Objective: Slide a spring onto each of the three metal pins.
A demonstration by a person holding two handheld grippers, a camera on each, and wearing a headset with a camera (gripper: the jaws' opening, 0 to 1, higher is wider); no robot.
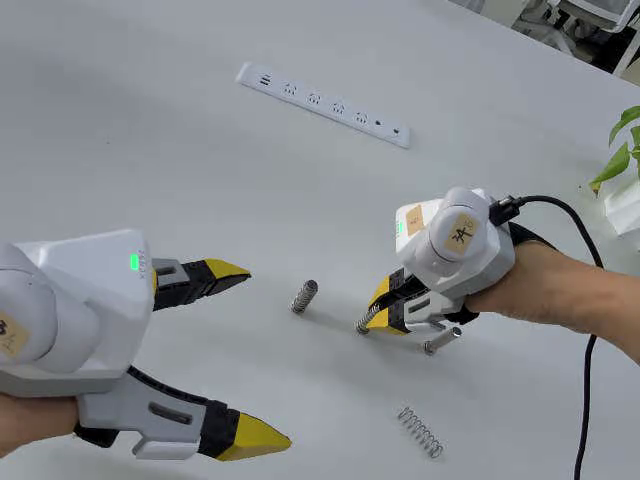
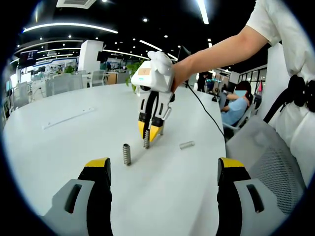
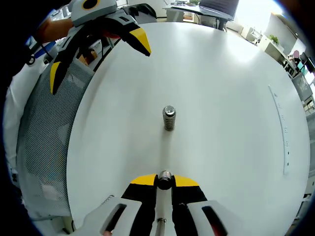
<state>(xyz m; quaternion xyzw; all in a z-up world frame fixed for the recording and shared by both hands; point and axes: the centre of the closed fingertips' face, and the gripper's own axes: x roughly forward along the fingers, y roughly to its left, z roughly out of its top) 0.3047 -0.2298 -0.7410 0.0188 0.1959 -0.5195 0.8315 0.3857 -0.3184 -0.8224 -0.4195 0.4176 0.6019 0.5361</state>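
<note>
My right gripper is shut on a metal pin that has a coiled spring around its lower end, and holds it upright with its tip on the white table. To its left a second pin stands with a spring on it, also seen ahead of the right jaws as the standing pin. A bare pin lies just right of the right gripper. A loose spring lies nearer to me. My left gripper is open at the lower left, holding nothing.
A white power strip lies at the far side of the table. A potted plant stands at the right edge. A black cable trails from the right gripper. A mesh chair is beside the table.
</note>
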